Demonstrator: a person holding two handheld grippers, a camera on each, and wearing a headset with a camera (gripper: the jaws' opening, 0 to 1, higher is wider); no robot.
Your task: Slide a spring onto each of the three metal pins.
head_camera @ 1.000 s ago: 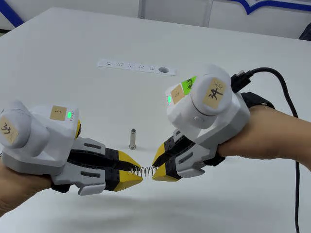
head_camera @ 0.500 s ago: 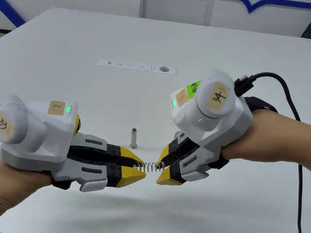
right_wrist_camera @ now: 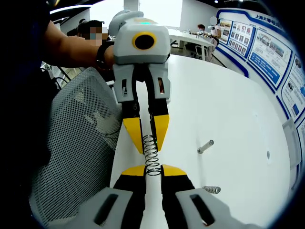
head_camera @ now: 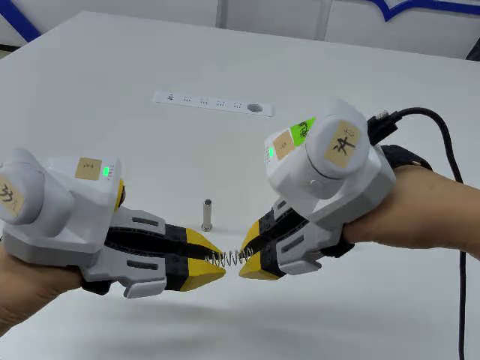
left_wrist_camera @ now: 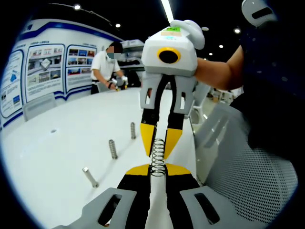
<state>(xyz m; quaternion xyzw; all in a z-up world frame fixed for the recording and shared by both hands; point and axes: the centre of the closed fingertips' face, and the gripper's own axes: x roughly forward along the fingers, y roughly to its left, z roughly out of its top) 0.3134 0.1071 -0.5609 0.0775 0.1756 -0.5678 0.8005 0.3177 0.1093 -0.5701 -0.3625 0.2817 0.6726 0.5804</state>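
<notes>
white table (head_camera: 112, 67), spring (head_camera: 229, 259) clamped between left gripper (head_camera: 218, 267) and right gripper (head_camera: 244, 265) jaws

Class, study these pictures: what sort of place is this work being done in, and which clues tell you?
Probably an office-style lab or showroom: a large white table, poster boards along the wall, and a mesh office chair.

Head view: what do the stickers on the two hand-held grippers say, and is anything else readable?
No text can be quoted.
Right hand-held gripper, tan cap sticker: handwritten mark, illegible.
Its green sticker: too small.
Left hand-held gripper, tan stickers: illegible scrawl.
Wall posters: blurred.
</notes>
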